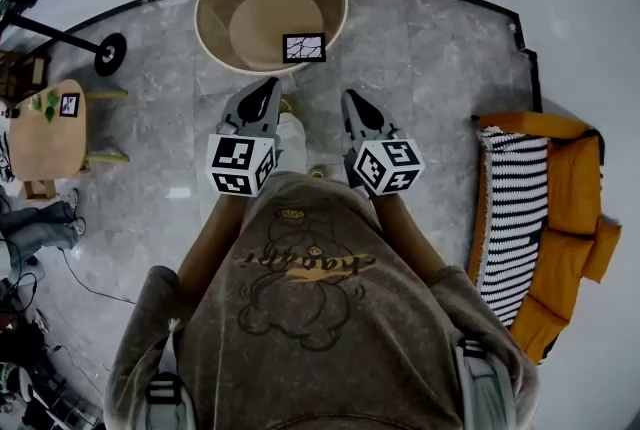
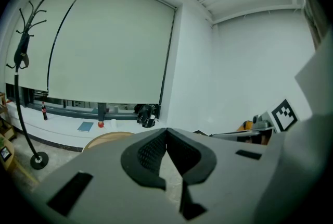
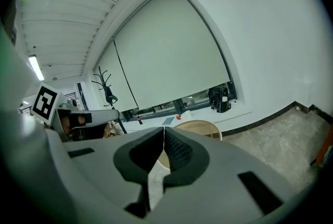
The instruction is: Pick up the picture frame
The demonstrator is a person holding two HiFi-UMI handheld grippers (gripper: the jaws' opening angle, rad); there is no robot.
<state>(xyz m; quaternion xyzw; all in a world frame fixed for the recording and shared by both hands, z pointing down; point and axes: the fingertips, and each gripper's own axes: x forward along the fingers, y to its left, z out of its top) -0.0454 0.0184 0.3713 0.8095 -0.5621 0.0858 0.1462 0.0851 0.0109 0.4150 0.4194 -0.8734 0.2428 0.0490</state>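
Note:
The picture frame (image 1: 304, 47) is small and dark-edged with a pale cracked pattern. It stands near the front rim of a round glass-topped table (image 1: 215, 28), ahead of me. My left gripper (image 1: 270, 88) and right gripper (image 1: 350, 102) are held side by side short of the table, pointing at it, with the frame just beyond and between their tips. Both are shut with nothing in them; the tips meet in the left gripper view (image 2: 166, 131) and in the right gripper view (image 3: 163, 131). The jaws hide the frame in both gripper views, where only the table's wooden rim (image 2: 104, 138) (image 3: 200, 125) shows.
An orange sofa (image 1: 570, 218) with a striped blanket (image 1: 512, 218) stands at the right. At the left are a small wooden side table (image 1: 40, 143) bearing a small framed picture (image 1: 69, 104), and a coat stand (image 1: 108, 53) (image 2: 21, 61). A white window ledge (image 2: 67, 123) runs behind the table.

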